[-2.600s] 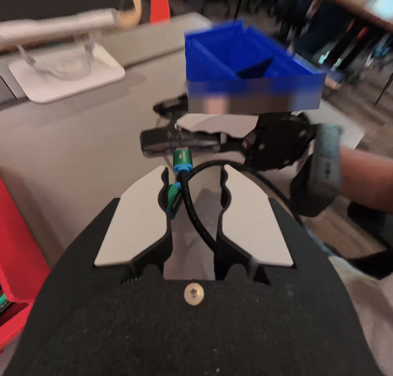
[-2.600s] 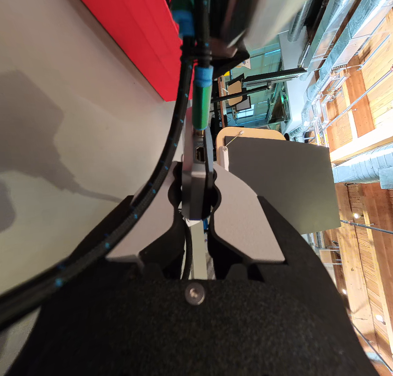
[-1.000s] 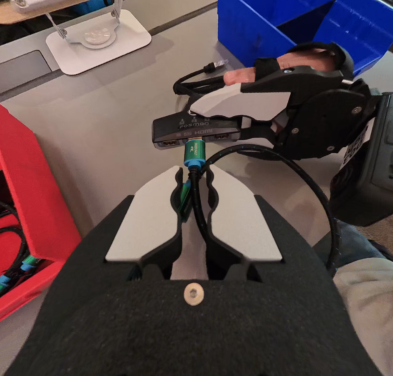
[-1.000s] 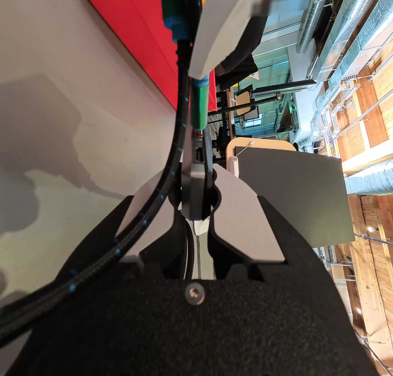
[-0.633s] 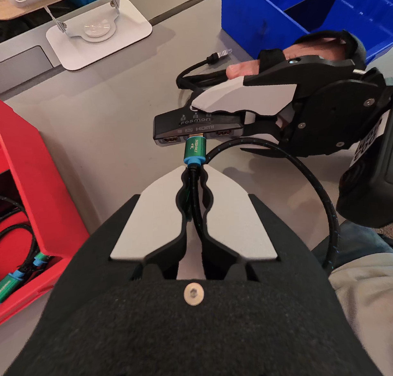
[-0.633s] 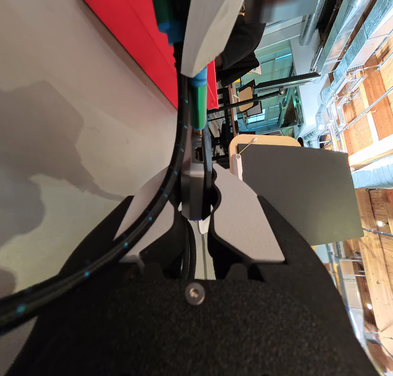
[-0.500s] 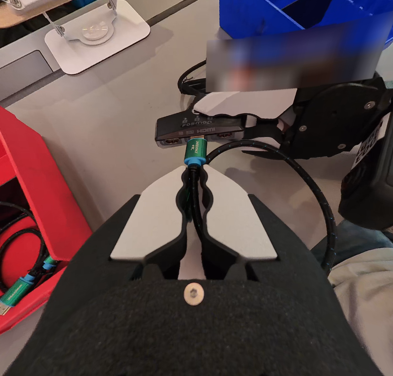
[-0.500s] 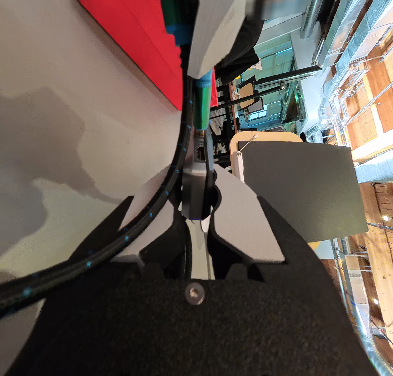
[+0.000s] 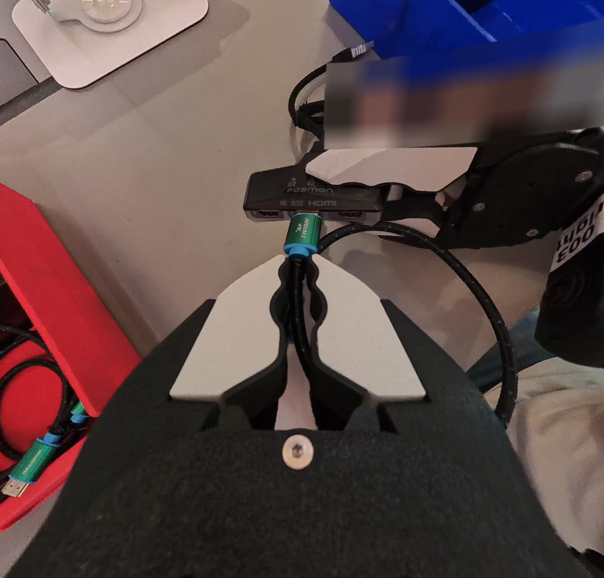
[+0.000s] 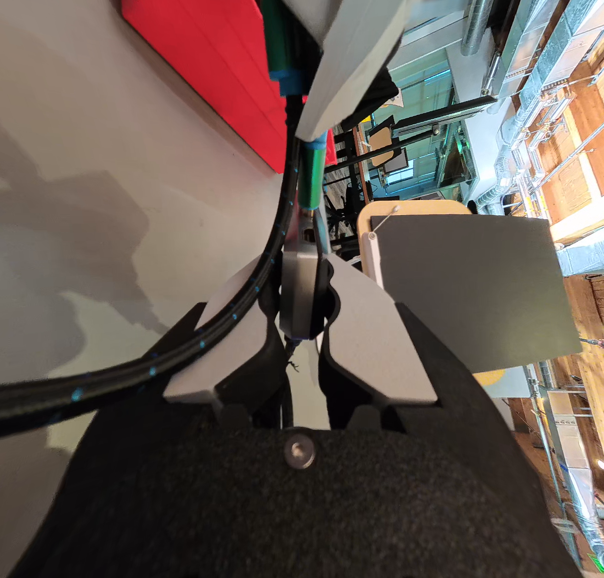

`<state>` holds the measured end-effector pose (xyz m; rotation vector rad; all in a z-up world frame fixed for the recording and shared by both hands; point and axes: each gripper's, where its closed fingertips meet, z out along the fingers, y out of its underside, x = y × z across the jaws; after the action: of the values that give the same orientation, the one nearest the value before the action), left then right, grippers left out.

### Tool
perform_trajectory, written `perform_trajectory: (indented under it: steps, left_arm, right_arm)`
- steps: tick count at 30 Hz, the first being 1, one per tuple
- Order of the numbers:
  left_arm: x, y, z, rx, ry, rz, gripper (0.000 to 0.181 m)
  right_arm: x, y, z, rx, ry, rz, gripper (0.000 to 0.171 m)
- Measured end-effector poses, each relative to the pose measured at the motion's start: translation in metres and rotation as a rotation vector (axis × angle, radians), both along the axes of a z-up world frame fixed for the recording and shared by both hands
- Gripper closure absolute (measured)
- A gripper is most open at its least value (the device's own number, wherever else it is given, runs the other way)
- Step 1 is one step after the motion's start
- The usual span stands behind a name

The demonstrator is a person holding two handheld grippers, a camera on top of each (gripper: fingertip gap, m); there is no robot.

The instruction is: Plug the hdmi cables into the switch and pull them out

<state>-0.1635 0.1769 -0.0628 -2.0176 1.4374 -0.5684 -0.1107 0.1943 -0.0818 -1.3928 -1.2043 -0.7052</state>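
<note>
The black HDMI switch point(image 9: 313, 199) is held flat above the grey table by my right gripper point(image 10: 295, 268), which is shut on its right end point(image 10: 299, 294). My left gripper point(image 9: 298, 264) is shut on the black braided cable point(image 9: 299, 300) just behind its green plug point(image 9: 304, 232). The plug sits in the switch's middle port with a little gold tip showing. The ports on either side are empty. The cable loops off to the right point(image 9: 474, 294). A second green plug point(image 10: 277, 39) shows beside the left gripper's finger point(image 10: 346, 55).
A red bin point(image 9: 65, 300) at the left holds more green-plugged cables point(image 9: 32, 457). A blue bin point(image 9: 441, 13) stands at the back right and a white stand base point(image 9: 108, 23) at the back left. The switch's own black lead point(image 9: 304, 104) lies coiled behind it.
My left gripper has gone from open to shut on the cable behind the plug. The plug has stayed at the middle port. The right gripper has kept its hold on the switch.
</note>
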Motion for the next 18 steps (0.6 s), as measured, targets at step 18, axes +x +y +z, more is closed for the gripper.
perform_trajectory:
  steps: [18]
  left_arm:
    - [-0.011, -0.028, 0.018, -0.029, -0.114, -0.054, 0.173]
  right_arm:
    - [-0.003, 0.002, 0.003, 0.032, -0.053, 0.03, 0.136]
